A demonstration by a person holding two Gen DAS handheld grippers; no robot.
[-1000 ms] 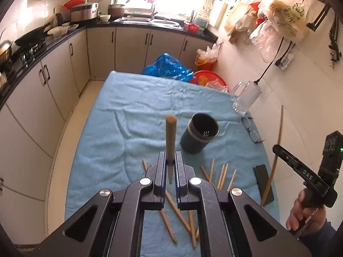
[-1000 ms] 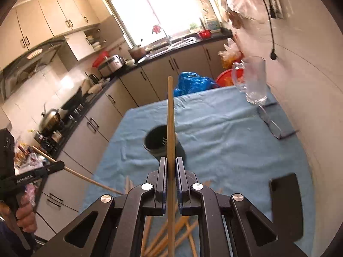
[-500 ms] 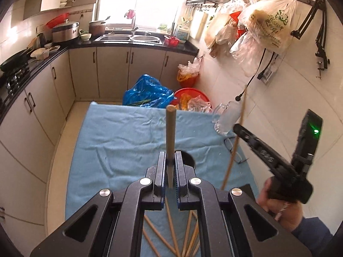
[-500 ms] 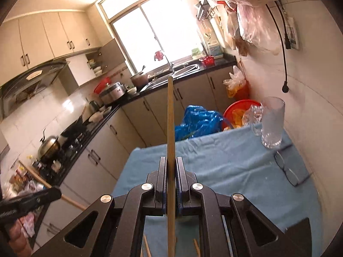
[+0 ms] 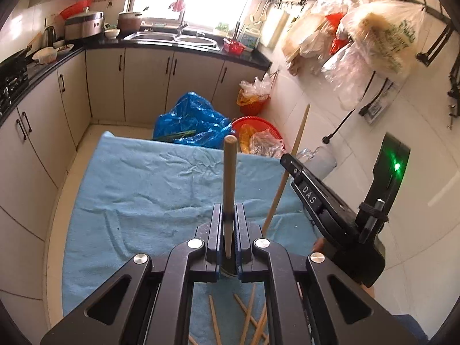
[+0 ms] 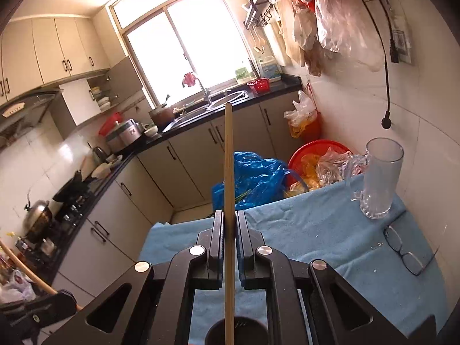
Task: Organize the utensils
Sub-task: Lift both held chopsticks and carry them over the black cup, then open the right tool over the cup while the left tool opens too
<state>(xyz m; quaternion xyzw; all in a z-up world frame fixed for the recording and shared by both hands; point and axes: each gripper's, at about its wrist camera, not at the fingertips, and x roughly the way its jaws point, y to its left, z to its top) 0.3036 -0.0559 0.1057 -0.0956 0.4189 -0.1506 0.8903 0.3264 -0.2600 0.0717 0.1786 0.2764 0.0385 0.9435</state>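
Note:
My left gripper [image 5: 229,215] is shut on a wooden chopstick [image 5: 229,172] that stands upright between the jaws. My right gripper [image 6: 229,224] is shut on a second, longer chopstick [image 6: 228,158], also upright; its lower end hangs over the dark round utensil holder [image 6: 238,332] at the bottom of the right wrist view. The holder is mostly hidden under the left gripper in the left wrist view. The right gripper [image 5: 290,161] shows there too, close on the right. Several loose chopsticks [image 5: 250,313] lie on the blue cloth [image 5: 143,189] below.
A clear glass mug [image 6: 379,178] and eyeglasses [image 6: 405,250] sit on the cloth near the tiled wall. A blue bag [image 5: 192,123] and a red basket [image 5: 256,129] stand past the table's far end. Cabinets run along the left.
Both grippers have tilted up and come together over the holder. The right gripper now sits close beside the left one. The holder has slid under both grippers.

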